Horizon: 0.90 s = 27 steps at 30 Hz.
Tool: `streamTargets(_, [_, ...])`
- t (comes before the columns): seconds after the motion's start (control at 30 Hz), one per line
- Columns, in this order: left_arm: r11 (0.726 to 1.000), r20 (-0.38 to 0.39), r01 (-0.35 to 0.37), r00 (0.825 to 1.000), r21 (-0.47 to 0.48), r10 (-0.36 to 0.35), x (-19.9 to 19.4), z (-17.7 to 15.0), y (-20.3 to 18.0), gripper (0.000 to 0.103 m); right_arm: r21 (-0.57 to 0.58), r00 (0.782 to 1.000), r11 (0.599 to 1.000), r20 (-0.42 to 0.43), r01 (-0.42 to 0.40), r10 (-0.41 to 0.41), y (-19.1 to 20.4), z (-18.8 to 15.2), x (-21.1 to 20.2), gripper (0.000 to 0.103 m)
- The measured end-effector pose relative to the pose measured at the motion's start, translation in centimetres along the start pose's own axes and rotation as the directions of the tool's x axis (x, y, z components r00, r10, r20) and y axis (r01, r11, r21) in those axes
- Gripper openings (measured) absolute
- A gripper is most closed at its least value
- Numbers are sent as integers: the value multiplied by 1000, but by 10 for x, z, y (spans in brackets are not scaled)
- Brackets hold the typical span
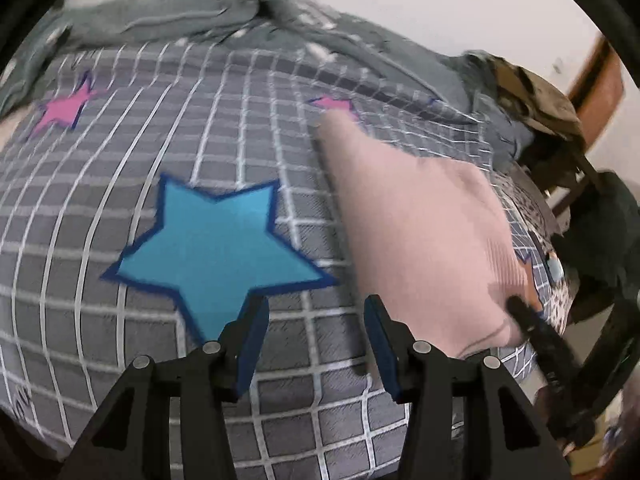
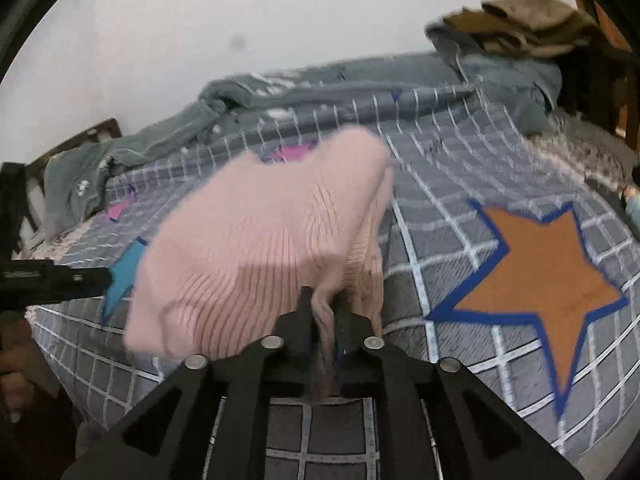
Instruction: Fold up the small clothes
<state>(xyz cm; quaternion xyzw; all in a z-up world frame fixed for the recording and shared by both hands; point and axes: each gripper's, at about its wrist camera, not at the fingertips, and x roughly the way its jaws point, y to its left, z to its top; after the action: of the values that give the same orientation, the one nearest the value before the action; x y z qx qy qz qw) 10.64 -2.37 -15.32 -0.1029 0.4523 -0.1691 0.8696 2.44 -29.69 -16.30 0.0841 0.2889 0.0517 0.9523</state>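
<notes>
Pink ribbed knit, the small garment (image 2: 256,240) lies bunched on the grey checked bedspread (image 1: 120,208), its near edge pinched between the closed jaws of the right gripper (image 2: 322,312), which points down at a slant. Just left of the garment, the left gripper (image 1: 316,320) hovers with jaws apart and empty over a blue star (image 1: 216,248). Beyond the garment, a crumpled grey blanket (image 2: 160,140) lines the wall, with an orange star (image 2: 548,284) to its right.

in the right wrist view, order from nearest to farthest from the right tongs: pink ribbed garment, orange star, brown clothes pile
1. Pink ribbed garment: pinched in the right tongs.
2. Orange star: on the bedsheet, right.
3. Brown clothes pile: far upper right.
</notes>
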Motion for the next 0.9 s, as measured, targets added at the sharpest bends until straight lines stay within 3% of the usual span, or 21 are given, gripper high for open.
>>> streamTargets(0.07, [1000, 16, -7, 1000, 10, 7, 1, 6, -2, 49, 9, 999, 1000, 35, -22, 22, -5, 10, -8, 45])
streamTargets(0.1, [1000, 18, 3, 1000, -3, -3, 4, 10, -1, 49, 14, 998, 999, 53, -40, 39, -9, 18, -11, 46])
streamTargets(0.3, [997, 10, 38, 999, -64, -37, 17, 24, 14, 49, 72, 997, 995, -12, -71, 72, -6, 60, 35, 50])
streamTargets(0.37, [998, 9, 31, 999, -63, -31, 18, 26, 16, 49, 104, 997, 994, -59, -37, 43, -6, 63, 57, 48])
streamTargets(0.4, [998, 9, 26, 1000, -59, -26, 19, 28, 17, 49, 96, 996, 995, -88, 9, 0, -3, 64, 70, 41])
streamTargets(0.43, [998, 10, 24, 1000, -56, -24, 19, 28, 18, 49, 63, 997, 998, -80, 8, -3, 0, 65, 72, 20])
streamTargets(0.47, [998, 11, 22, 1000, -51, -21, 19, 29, 18, 49, 34, 998, 999, -66, -15, 17, 2, 65, 70, 14])
streamTargets(0.53, [999, 19, 26, 1000, -41, -25, 18, 31, 18, 49, 2, 995, 997, 67, -77, 76, -5, 70, 42, 13])
streamTargets(0.6, [998, 22, 40, 999, -40, -39, 20, 33, 15, 49, 85, 994, 993, 86, -79, 71, -27, 69, 36, 13])
streamTargets(0.7, [995, 19, 88, 996, -41, -87, 25, 36, 5, 49, 95, 998, 995, -64, 16, -10, -46, 54, 74, 14])
streamTargets(0.73, [994, 17, 101, 995, -38, -101, 26, 36, 1, 49, 83, 998, 996, -66, 29, -23, -47, 50, 77, 16])
streamTargets(0.83, [992, 9, 127, 992, 3, -127, 27, 33, -14, 49, 58, 999, 998, -46, 24, -22, -47, 55, 60, 39])
streamTargets(0.9, [993, 8, 113, 994, 40, -113, 28, 29, -23, 49, 82, 999, 997, -35, 2, 1, -48, 60, 41, 41])
